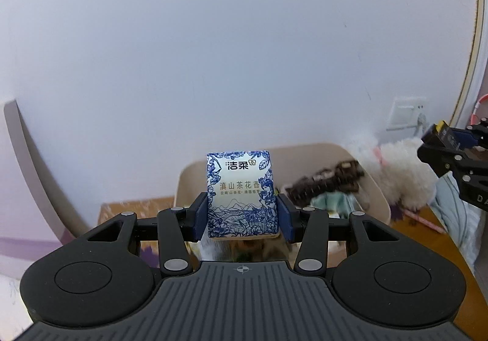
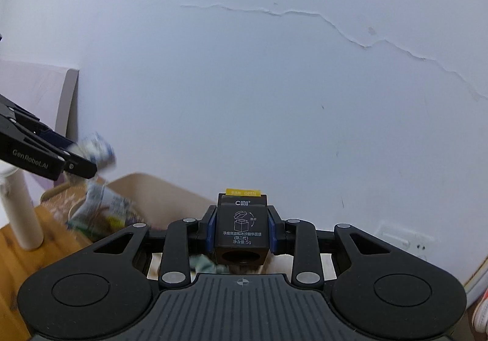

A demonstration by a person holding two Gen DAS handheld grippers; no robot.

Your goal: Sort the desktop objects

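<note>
**Both grippers loaded above the bin**

Left gripper (image 1: 242, 213) pinches a blue-and-white tissue pack (image 1: 242, 193) upright between its pads, lifted over the beige bin (image 1: 378, 188). Right gripper (image 2: 242, 229) clamps a small black box (image 2: 242, 231), yellow tab on top. Beyond: a white plush toy (image 1: 402, 170) beside the bin, wooden desk (image 1: 457, 246) underneath.

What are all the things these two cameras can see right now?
Tissue pack: one, blue and white, clamped in the left gripper.
Small box: one, black with a yellow tab, clamped in the right gripper.
Bin: one, beige, on the desk, holding blurred items.
Fluffy toy: one, white, right of the bin.
Desk: one, wooden.
Wall socket: one, white.
Left gripper: black, blue pads.
Right gripper: black, blue pads.
</note>
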